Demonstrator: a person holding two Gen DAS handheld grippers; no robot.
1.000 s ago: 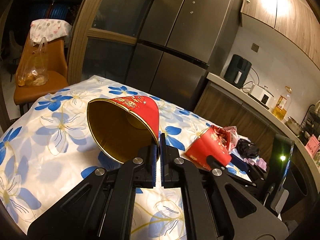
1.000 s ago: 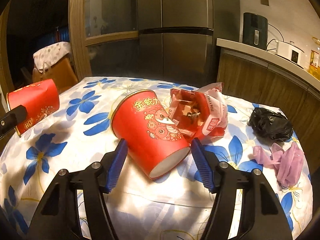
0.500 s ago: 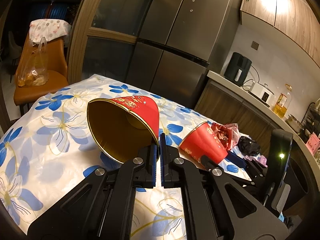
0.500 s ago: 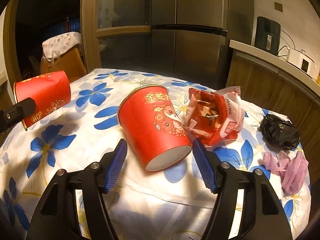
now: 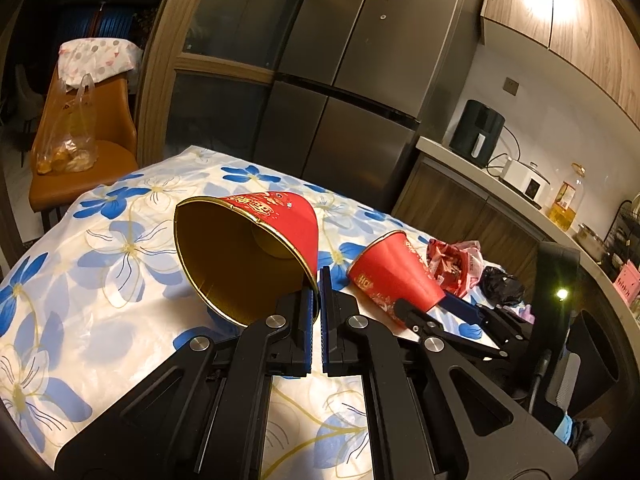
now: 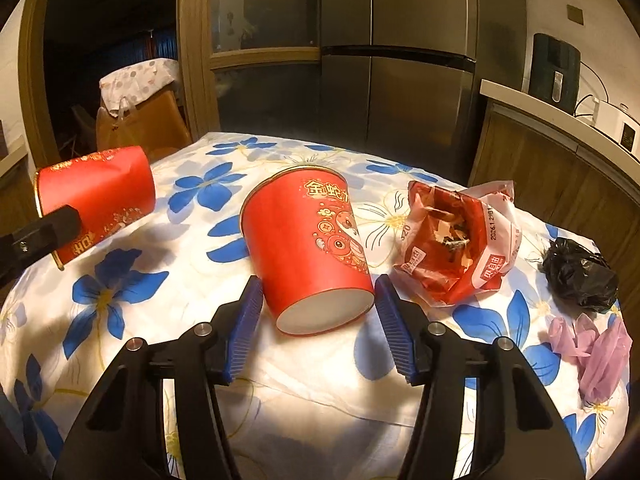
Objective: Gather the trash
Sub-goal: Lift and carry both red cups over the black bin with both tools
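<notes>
The left gripper (image 5: 316, 312), angled down over the floral tablecloth (image 5: 100, 280), is clenched on the gold rim of a red paper cup (image 5: 248, 248) held sideways in the air. The right gripper (image 6: 318, 316), also tilted down, straddles the base of a second red cup (image 6: 308, 248) lying on the cloth, jaws closing, the pads not yet pressing. Bare cloth lies between the cups. Just right, a crumpled red wrapper (image 6: 456, 248) reads "2026.1.29"; farther right lie a black bag (image 6: 580, 272) and pink gloves (image 6: 592, 344).
</notes>
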